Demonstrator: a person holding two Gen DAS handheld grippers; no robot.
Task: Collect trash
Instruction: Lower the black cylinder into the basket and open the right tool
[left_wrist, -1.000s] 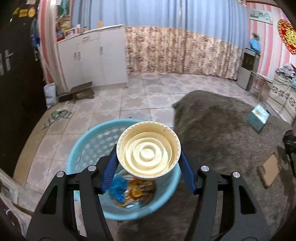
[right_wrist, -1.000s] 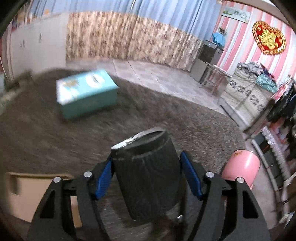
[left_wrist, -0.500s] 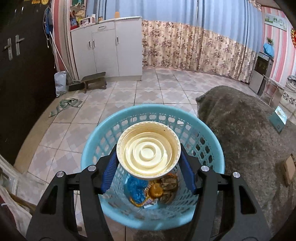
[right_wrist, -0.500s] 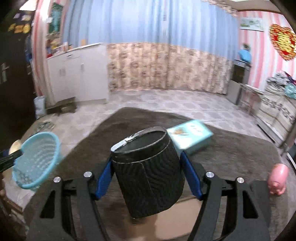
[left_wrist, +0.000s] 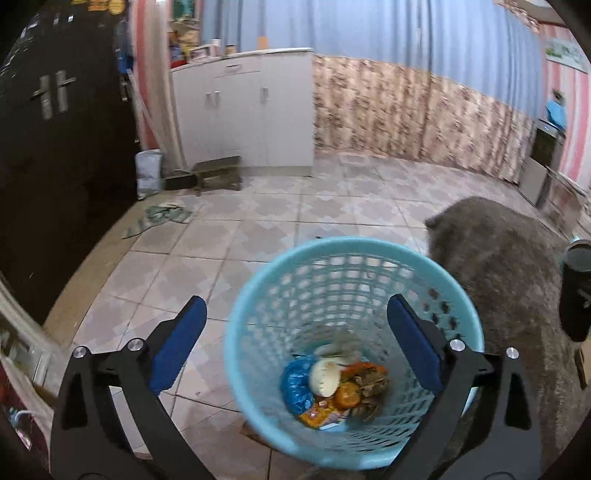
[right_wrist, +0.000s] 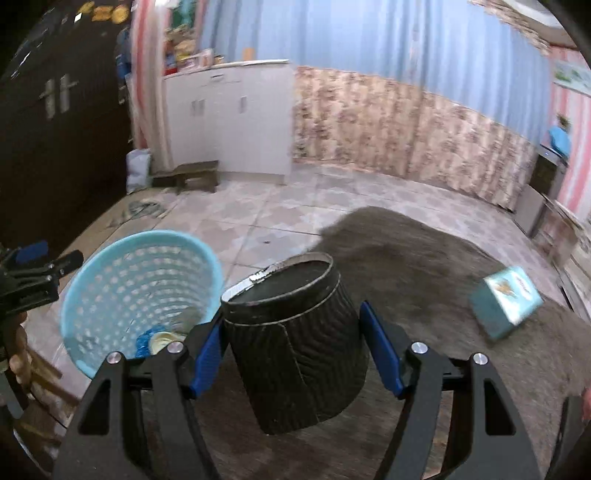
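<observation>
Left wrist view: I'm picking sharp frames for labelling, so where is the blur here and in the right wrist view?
Left wrist view: basket rim smeared, claw crisp. Right wrist view: teal box and rug streaked, black cup sharp; both fisheye-bent.

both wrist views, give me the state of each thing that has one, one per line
left tool: open, jaws have just been opening, nothing between them
right tool: shut on black cup
black cup: held tilted, lid partly peeled
blue basket: upright, trash at the bottom
cream lid: lying in the basket
teal box: closed, lying tilted on the rug
white cabinet: doors shut
</observation>
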